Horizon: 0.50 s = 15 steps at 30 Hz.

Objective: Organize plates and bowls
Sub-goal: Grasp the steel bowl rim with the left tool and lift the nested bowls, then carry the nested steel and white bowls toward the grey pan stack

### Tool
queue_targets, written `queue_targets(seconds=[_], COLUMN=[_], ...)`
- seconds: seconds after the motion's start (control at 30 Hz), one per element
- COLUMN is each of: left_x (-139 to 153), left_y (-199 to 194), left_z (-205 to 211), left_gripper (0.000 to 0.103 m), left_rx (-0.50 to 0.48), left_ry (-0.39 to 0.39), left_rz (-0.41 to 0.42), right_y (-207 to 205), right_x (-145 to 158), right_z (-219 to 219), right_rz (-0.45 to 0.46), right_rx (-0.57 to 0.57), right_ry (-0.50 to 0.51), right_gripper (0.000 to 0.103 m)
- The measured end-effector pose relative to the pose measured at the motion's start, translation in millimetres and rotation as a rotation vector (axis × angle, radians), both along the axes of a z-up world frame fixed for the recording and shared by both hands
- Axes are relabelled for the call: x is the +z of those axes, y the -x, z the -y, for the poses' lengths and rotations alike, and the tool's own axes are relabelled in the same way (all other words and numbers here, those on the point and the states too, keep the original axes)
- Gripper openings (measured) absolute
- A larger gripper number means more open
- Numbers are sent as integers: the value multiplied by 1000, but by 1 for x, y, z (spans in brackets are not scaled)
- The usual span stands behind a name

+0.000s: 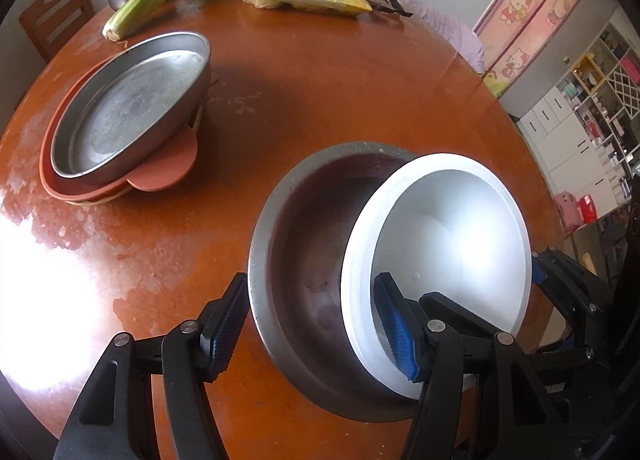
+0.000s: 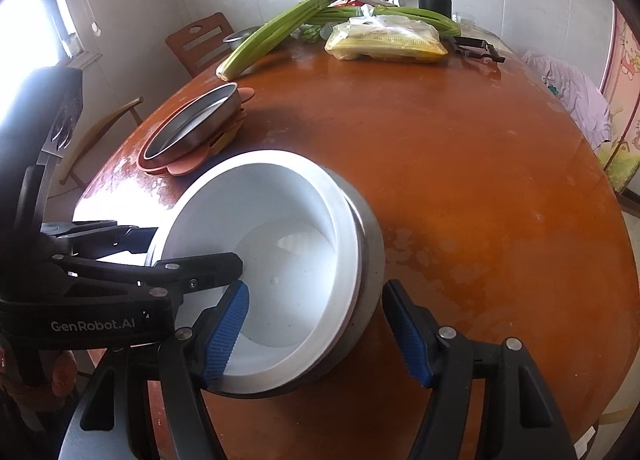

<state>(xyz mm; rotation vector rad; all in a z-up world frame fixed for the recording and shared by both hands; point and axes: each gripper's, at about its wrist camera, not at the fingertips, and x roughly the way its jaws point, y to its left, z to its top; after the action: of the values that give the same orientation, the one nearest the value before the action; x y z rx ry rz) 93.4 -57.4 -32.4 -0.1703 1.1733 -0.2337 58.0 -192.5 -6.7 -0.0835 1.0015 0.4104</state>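
With 2 bowls nested on the bench [image 1: 320, 100], each gripper, left [image 1: 316, 328] and right [image 2: 316, 334], loosely straddles the rims without pinching, so the tilted white bowl [image 1: 452, 236] could slide inside the steel bowl [image 1: 304, 244].

Black tongs [image 1: 312, 324], blue ribbed pads [image 1: 228, 334], silver screws, "GenRobot.AI" lettering

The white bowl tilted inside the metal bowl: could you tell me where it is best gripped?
Grip the white bowl by its raised near rim, one finger inside and one outside, coming from above on the near side. It leans against the metal bowl, so that thin rim edge stands clear.
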Motion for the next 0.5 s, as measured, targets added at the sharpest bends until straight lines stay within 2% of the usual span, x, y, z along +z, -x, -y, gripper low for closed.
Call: queue_targets(seconds=[0.1, 0.23, 0.5], left_x=[-1, -1, 2], left_y=[-1, 0, 1], left_z=[1, 1, 6], left_gripper=[63, 53, 52], left_rx=[3, -6, 1], left_ry=[8, 40, 35], left_rz=[-1, -11, -6], right_y=[0, 0, 1], right_x=[0, 0, 0], right_z=[1, 1, 2], right_rz=[5, 2, -3], right_rx=[1, 14, 29], right_ry=[-4, -19, -38], right_gripper=[69, 68, 65])
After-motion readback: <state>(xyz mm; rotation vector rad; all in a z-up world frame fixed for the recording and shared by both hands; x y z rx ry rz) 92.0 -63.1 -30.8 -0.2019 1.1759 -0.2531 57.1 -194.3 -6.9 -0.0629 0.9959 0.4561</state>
